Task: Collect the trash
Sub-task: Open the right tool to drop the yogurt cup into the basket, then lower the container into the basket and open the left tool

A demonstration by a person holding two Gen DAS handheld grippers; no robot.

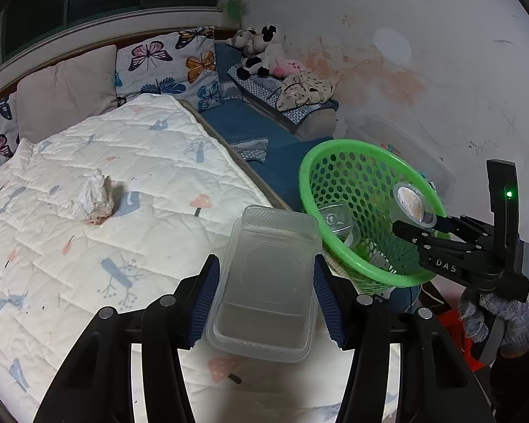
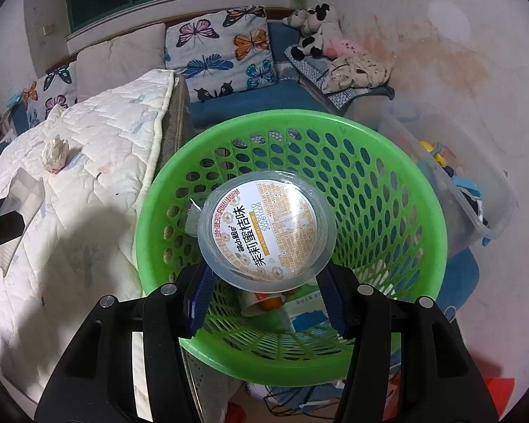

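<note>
Beside the quilted bed [image 1: 88,162] stands a green basket [image 2: 398,162]. Over its mouth the right hand-held gripper [image 2: 264,282] clamps a labelled cup [image 2: 266,234]; the left hand-held gripper [image 1: 266,296] grips a clear container [image 1: 268,282] above the quilt, near a crumpled tissue [image 1: 93,199].

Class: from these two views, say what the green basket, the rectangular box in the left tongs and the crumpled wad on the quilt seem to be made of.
Green basket: glossy moulded plastic, punched with holes.
Rectangular box: thin clear plastic; quilt shows through it.
Crumpled wad: probably tissue paper; white, matte, creased.
</note>
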